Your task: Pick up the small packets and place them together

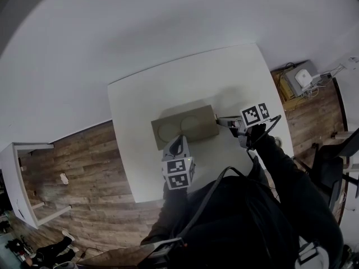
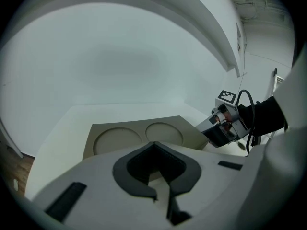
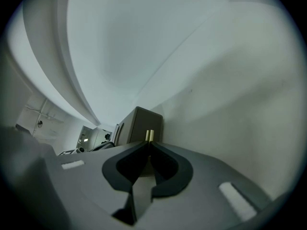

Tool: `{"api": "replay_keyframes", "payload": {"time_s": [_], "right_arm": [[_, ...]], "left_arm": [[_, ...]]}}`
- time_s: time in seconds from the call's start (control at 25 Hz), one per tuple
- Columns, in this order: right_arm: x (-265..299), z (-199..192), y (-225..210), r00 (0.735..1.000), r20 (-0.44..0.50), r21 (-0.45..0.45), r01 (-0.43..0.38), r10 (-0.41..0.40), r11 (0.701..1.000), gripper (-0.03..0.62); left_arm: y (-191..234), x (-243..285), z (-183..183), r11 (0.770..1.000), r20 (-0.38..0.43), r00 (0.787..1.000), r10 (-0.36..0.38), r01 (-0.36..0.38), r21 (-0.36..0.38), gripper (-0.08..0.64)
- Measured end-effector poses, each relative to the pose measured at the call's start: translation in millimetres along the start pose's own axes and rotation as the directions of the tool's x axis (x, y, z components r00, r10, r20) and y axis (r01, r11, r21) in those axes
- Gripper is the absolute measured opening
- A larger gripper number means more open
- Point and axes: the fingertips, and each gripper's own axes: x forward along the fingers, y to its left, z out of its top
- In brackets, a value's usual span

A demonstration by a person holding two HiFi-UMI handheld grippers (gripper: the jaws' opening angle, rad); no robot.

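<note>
A flat tan box [image 1: 185,126] with two round recesses lies mid-table. My right gripper [image 1: 220,119] reaches in from the right to the box's right end. In the right gripper view it [image 3: 149,142] is shut on a thin pale yellow packet [image 3: 149,135] that pokes out past the jaw tips, with the box's end [image 3: 139,126] just behind. My left gripper [image 1: 180,140] hovers at the box's near edge. In the left gripper view its jaws [image 2: 153,143] meet at the tips with nothing between them, above the box [image 2: 139,135]. The right gripper [image 2: 205,128] shows there at the box's right corner.
The white table [image 1: 140,150] stands on a wooden floor. A white shelf unit [image 1: 22,189] stands off to the left. A crate with a white device [image 1: 300,80] sits beyond the table's right edge, and a dark chair [image 1: 336,156] is near the right side.
</note>
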Motion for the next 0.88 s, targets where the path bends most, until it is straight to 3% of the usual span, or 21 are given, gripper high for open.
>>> {"api": "replay_keyframes", "payload": {"time_s": [0.88], "right_arm": [[-52,11,-34,0.994,0.061,0.005,0.095,-0.096,0.995,0.020]], "left_arm": [[1,2,0,1.000,0.008,1.000,0.001,-0.001,-0.020,-0.002]]}}
